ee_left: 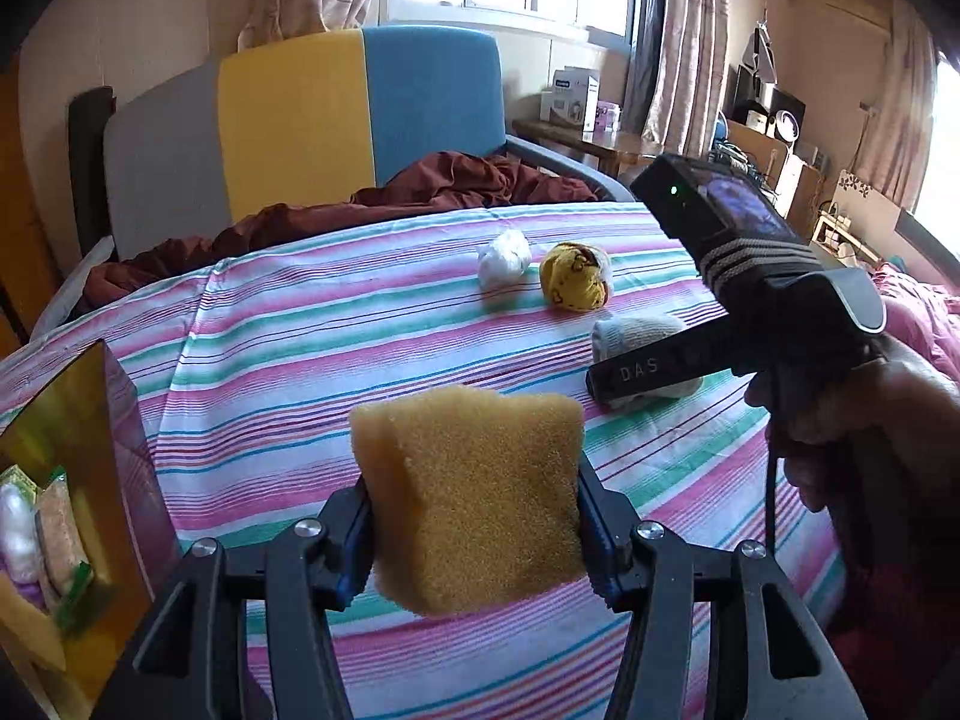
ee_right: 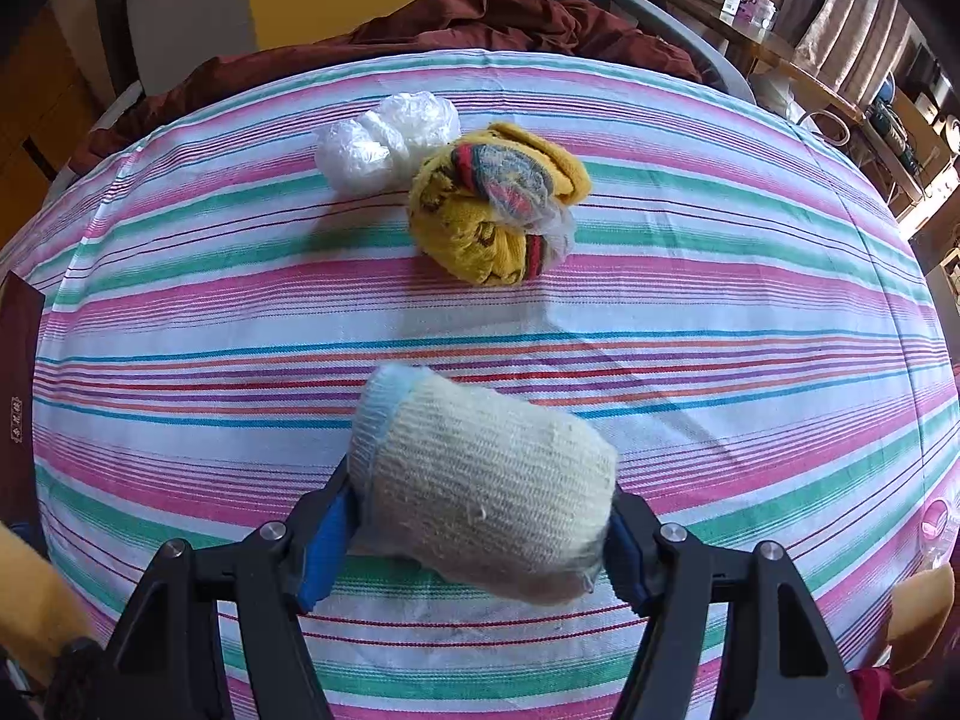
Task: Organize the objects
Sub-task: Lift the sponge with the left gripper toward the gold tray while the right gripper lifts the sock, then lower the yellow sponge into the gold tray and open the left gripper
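1. Left wrist view: the left gripper (ee_left: pixel 474 516) has its two jaws closed against the sides of one tan sponge (ee_left: pixel 471 498), which stands upright between the pads and is lifted clear of the striped cloth (ee_left: pixel 300 312).
2. At the near left edge stands one open box (ee_left: pixel 78 420) with gold inner walls; a few packets lie inside it, too blurred to name.
3. Right wrist view: the right gripper (ee_right: pixel 486 525) has its jaws set fairly wide, one pad on each side of a single cream knit bundle with a pale blue cuff (ee_right: pixel 480 480). The pads meet its sides, and the bundle lies low over the cloth; whether it rests on it I cannot tell.
4. From the left wrist view the same gripper shows as a black tool in a person's hand (ee_left: pixel 840 420), pointing steeply down onto that cream bundle.
5. Farther out on the cloth lies one yellow rolled sock bundle (ee_right: pixel 498 210) with red and grey showing in its folds.
6. Touching it on its far left side is one crumpled white plastic bag (ee_right: pixel 384 141).
7. So: one sponge, three soft bundles on the cloth, one box.
8. Beyond the cloth's far edge, a dark red blanket (ee_left: pixel 420 186) is heaped before a grey, yellow and blue headboard (ee_left: pixel 330 120).
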